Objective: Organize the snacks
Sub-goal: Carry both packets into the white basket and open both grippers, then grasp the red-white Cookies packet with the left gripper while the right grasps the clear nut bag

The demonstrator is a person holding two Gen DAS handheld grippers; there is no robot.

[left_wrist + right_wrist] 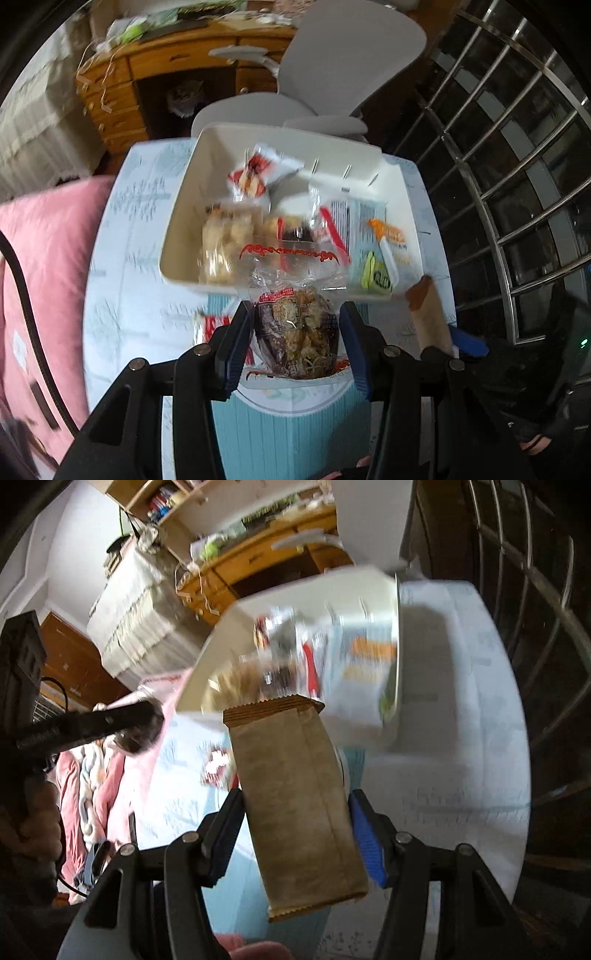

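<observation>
My left gripper [295,308] is shut on a clear-wrapped snack [295,332] with dark brown, crumbly filling, held above the table's near edge. Behind it stands a white bin [177,236] with several wrapped snacks inside. My right gripper [295,794] is shut on a flat brown paper packet [295,782], and both blue pads press its sides. In the left wrist view that brown packet [428,314] shows at the right, just in front of the bin. The white bin [397,646] lies beyond the packet. A red-and-white packet [210,326] lies on the table, left of my left fingers.
The table wears a pale blue printed cloth [140,258]. A grey office chair [351,55] and a wooden desk [122,85] stand behind the bin. Pink bedding [48,258] is at the left, and a metal window grille [517,166] at the right.
</observation>
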